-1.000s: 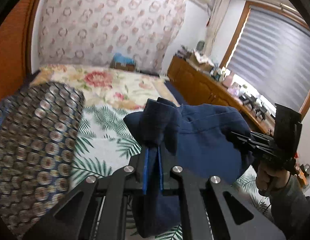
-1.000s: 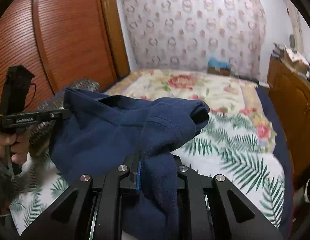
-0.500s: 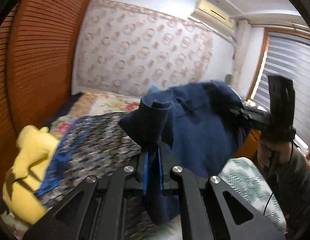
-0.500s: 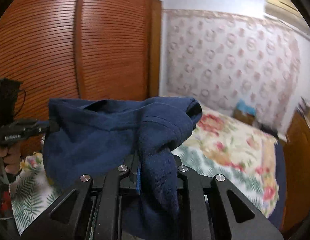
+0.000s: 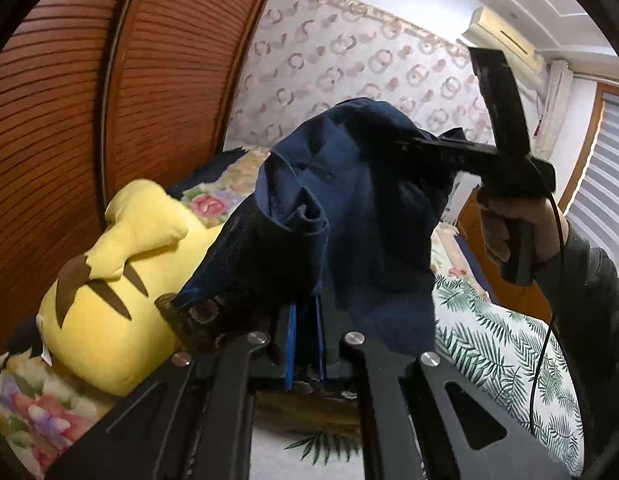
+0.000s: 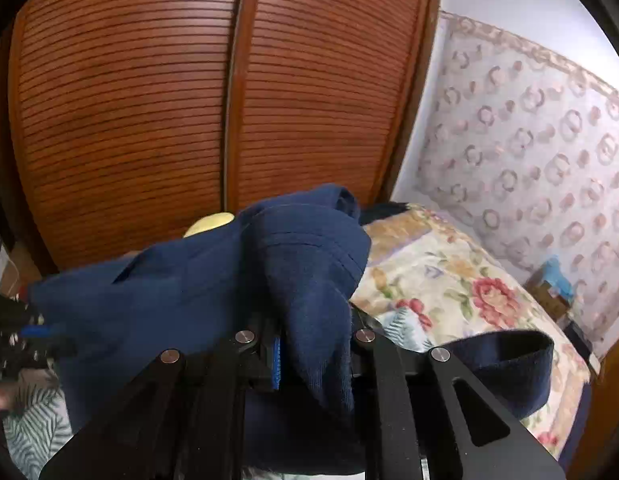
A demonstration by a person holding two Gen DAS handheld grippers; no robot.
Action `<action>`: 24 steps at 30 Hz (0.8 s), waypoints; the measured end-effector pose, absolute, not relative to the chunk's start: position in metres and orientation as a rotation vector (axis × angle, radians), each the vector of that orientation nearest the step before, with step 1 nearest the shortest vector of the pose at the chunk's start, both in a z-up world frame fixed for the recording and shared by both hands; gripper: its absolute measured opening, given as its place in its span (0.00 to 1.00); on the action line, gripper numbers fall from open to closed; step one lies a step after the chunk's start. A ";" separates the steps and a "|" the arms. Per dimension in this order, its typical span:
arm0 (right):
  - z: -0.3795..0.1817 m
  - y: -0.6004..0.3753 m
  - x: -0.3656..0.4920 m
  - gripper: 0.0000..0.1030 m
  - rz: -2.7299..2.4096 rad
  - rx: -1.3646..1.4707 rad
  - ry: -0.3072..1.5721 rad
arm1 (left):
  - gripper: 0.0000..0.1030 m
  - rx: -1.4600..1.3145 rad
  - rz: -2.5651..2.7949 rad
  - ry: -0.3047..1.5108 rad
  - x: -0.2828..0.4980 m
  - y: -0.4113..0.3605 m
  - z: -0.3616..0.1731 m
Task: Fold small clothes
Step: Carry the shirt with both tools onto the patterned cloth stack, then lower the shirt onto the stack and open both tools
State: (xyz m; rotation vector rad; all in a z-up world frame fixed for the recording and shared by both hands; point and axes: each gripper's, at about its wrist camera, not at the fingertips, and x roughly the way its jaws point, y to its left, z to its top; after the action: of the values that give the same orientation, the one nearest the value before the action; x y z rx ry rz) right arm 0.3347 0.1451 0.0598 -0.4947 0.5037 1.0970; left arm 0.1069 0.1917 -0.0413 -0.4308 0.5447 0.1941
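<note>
One navy garment (image 5: 361, 208) hangs in the air above the bed (image 5: 505, 344), stretched between two grippers so that, by the look of it, it can be shaken flat and lowered for folding. Left gripper (image 5: 305, 312): jaws narrow, clamped on one bunched edge of the cloth. Right gripper (image 6: 309, 344): jaws narrow, clamped on the opposite edge; a person's hand (image 5: 509, 220) holds its grip. Beside the bed's wardrobe side lie one yellow plush toy (image 5: 121, 280) and one patterned cloth (image 5: 197, 320). One louvred wardrobe (image 6: 229, 100) stands behind the bed.
</note>
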 end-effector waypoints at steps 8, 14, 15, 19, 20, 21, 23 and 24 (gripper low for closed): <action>0.062 0.146 0.355 0.64 0.962 -0.397 0.532 | 0.06 -0.435 0.205 0.575 0.102 0.190 -0.049; 0.054 0.126 0.337 0.64 1.100 -0.338 0.574 | 0.06 -0.422 0.201 0.584 0.102 0.189 -0.047; 0.049 0.126 0.335 0.64 1.119 -0.338 0.586 | 0.06 -0.418 0.202 0.586 0.102 0.189 -0.047; 0.006 0.139 0.319 0.65 1.154 -0.377 0.663 | 0.07 -0.409 0.201 0.600 0.102 0.188 -0.046; -0.006 0.142 0.316 0.65 1.142 -0.392 0.671 | 0.08 -0.402 0.197 0.608 0.102 0.187 -0.047; -0.013 0.143 0.315 0.65 1.127 -0.406 0.675 | 0.08 -0.396 0.197 0.614 0.102 0.186 -0.047; -0.035 0.145 0.310 0.65 1.098 -0.452 0.657 | 0.08 -0.382 0.201 0.618 0.100 0.184 -0.046; -0.039 0.142 0.309 0.65 1.090 -0.454 0.635 | 0.08 -0.376 0.200 0.621 0.099 0.183 -0.045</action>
State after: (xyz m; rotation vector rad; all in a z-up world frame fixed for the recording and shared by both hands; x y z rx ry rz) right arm 0.3087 0.1421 -0.0393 -0.4540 0.6350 1.0905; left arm 0.0990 0.1828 -0.0449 -0.3762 0.6206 0.1996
